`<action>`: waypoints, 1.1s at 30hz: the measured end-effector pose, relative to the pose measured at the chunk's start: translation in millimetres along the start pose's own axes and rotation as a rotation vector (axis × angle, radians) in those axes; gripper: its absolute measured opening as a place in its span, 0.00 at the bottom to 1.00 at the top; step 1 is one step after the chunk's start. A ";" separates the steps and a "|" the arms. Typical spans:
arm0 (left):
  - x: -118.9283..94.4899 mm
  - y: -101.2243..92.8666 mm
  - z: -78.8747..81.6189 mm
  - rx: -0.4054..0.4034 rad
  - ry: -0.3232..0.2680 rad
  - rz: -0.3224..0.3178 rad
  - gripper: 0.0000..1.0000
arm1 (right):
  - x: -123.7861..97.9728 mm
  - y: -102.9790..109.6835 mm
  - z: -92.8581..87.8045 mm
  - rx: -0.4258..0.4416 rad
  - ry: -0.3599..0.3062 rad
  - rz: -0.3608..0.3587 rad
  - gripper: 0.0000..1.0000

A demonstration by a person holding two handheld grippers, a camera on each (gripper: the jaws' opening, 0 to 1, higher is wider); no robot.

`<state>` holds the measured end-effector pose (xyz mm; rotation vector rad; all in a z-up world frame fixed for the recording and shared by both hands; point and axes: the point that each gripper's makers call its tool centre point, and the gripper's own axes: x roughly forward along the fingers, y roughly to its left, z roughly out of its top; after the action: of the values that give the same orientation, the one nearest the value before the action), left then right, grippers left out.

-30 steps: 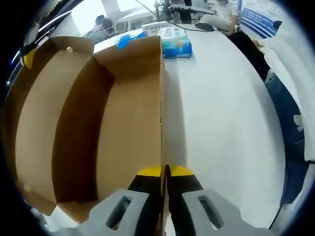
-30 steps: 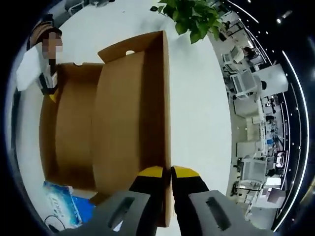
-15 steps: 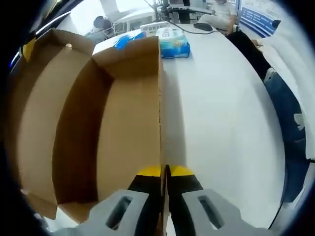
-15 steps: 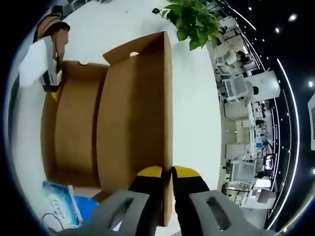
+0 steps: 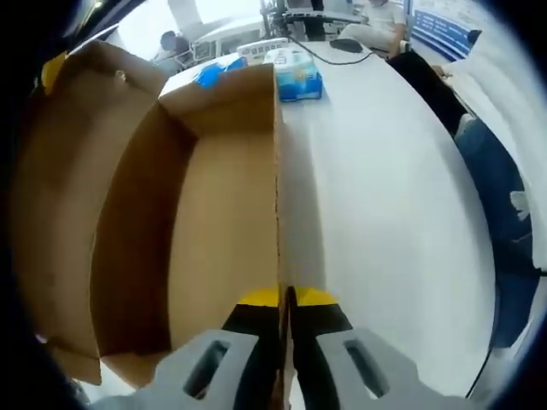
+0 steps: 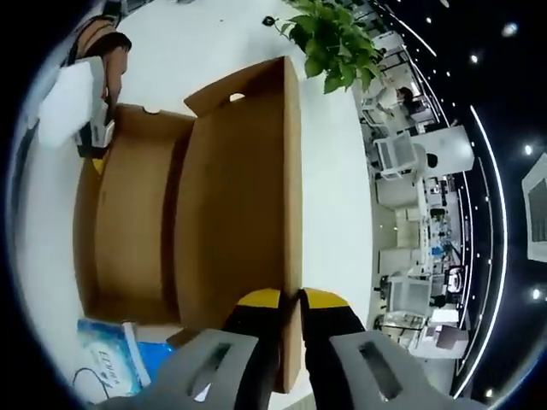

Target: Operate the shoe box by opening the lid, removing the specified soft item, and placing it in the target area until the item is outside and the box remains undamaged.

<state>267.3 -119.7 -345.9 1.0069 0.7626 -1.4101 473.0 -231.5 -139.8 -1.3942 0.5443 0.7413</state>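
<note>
Both grippers are clamped on the cardboard shoe box (image 5: 214,222), each pinching the thin edge of a wall between its closed jaws. The left gripper (image 5: 285,301) holds the edge that runs straight ahead from its tips, with the brown hollow of the box lying to the left of the jaws and the bare white table (image 5: 385,222) to the right. The right gripper (image 6: 291,299) grips a wall edge likewise, the box interior (image 6: 171,213) again off to its left. At the far left corner in the right gripper view, the other gripper (image 6: 90,141) shows, held by a hand in a white sleeve.

The box stands open; what shows of its inside looks bare, and no soft item can be made out in it. Past the far end of the wall ahead of the left gripper lies a blue and white soft pack (image 5: 299,75) on the table; it also shows low and left of the right gripper's jaws. If that is the item, I judge removal done, with only releasing the box left. A potted plant (image 6: 333,38) stands beyond the box's far end.
</note>
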 end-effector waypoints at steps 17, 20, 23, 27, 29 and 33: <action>1.0 -0.4 -1.4 0.003 0.000 -0.004 0.01 | -21.8 12.3 8.3 -0.008 -0.024 -0.094 0.06; 0.5 -0.9 -0.9 0.004 0.002 -0.002 0.01 | -23.2 13.1 9.0 -0.006 -0.027 -0.099 0.06; 0.7 -0.7 -1.3 0.005 0.002 -0.001 0.01 | -30.9 17.0 13.0 -0.009 -0.025 -0.105 0.06; 1.2 -0.4 -1.4 0.005 0.003 -0.003 0.01 | -36.1 21.3 13.8 0.011 -0.029 -0.112 0.07; 0.9 -0.5 -1.3 0.007 0.001 -0.004 0.01 | -33.3 18.7 12.9 -0.005 -0.029 -0.125 0.07; 0.7 -0.8 -1.3 0.005 0.000 -0.002 0.01 | -33.8 18.7 11.9 -0.006 -0.030 -0.149 0.07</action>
<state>266.7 -118.7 -347.1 1.0097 0.7603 -1.4139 435.6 -224.3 -126.3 -1.4104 0.4100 0.6434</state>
